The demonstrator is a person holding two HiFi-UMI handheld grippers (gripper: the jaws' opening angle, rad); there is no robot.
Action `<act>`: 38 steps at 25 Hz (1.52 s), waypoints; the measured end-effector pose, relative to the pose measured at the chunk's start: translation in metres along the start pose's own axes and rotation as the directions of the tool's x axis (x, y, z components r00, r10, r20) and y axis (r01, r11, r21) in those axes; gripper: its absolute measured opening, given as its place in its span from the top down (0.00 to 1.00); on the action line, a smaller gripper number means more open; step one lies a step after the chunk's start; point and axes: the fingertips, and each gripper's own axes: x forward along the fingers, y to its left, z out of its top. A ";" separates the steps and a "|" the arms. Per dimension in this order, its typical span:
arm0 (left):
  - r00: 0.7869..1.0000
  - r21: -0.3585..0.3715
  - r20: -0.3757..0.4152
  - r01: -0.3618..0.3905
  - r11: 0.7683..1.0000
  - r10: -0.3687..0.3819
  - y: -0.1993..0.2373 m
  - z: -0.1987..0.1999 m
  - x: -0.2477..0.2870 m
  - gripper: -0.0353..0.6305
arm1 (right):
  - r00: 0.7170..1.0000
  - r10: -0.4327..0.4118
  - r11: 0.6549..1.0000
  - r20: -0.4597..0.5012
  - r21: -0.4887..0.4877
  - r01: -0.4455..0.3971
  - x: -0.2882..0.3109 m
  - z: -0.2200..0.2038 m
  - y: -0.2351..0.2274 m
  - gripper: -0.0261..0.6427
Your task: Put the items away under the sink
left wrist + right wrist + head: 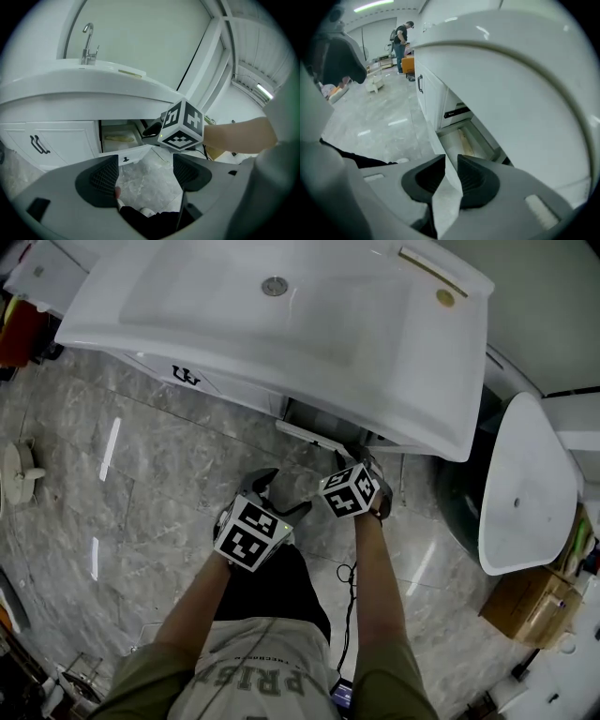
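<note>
- The cabinet door point(47, 140) under the white sink point(206, 296) is closed, its dark handle showing.
- The left tool point(145, 173) hangs above the grey marble floor point(141, 456), jaws wide apart with only floor between them. It is near the drawer point(133, 157) but not touching it.
- The drawer stands pulled out beneath the sink. A pale yellow item point(116, 138) lies flat on its bottom, beyond both tools.
- The right tool point(449, 176) is at the drawer's right end, jaws narrow and pressed on the thin white drawer front point(440, 150). The pale yellow item lies just past its jaws, inside the drawer.
- The right tool's marker cube point(183, 126) sits just right of the drawer opening in the left gripper view.
</note>
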 end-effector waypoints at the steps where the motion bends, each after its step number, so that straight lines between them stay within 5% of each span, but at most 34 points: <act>1: 1.000 -0.003 0.004 -0.005 1.000 0.005 -0.005 0.003 -0.009 0.41 | 1.000 -0.003 1.000 0.013 0.019 0.003 -0.013 0.003 0.002 0.86; 6: 0.997 -0.010 0.059 -0.041 0.999 0.042 -0.029 0.027 -0.055 0.41 | 0.992 -0.036 0.989 0.119 0.144 0.019 -0.091 0.022 0.005 0.86; 11: 0.975 -0.040 0.200 -0.091 0.995 0.097 -0.048 0.069 -0.110 0.41 | 0.955 -0.123 0.951 0.271 0.309 0.035 -0.189 0.048 -0.006 0.86; 14: 0.951 -0.057 0.286 -0.103 0.993 0.115 -0.062 0.093 -0.146 0.41 | 0.896 -0.232 0.919 0.378 0.388 0.074 -0.259 0.064 -0.017 0.86; 17: 0.924 -0.059 0.362 -0.111 0.992 0.125 -0.076 0.113 -0.182 0.41 | 0.805 -0.345 0.883 0.483 0.457 0.104 -0.327 0.073 -0.028 0.86; 24: 0.826 -0.033 0.544 -0.155 0.987 0.147 -0.092 0.151 -0.255 0.41 | 0.586 -0.497 0.816 0.640 0.574 0.067 -0.449 0.089 -0.043 0.86; 27: 0.785 -0.022 0.601 -0.169 0.985 0.148 -0.096 0.161 -0.276 0.43 | 0.537 -0.526 0.812 0.660 0.577 0.087 -0.476 0.095 -0.044 0.86; 32: 0.723 -0.001 0.671 -0.223 0.975 0.166 -0.100 0.175 -0.304 0.60 | 0.466 -0.570 0.800 0.676 0.586 0.128 -0.506 0.100 -0.043 0.86; 38: 0.612 -0.028 0.758 -0.313 0.949 0.224 -0.103 0.183 -0.335 0.83 | 0.405 -0.586 0.804 0.701 0.565 0.185 -0.527 0.107 -0.033 0.88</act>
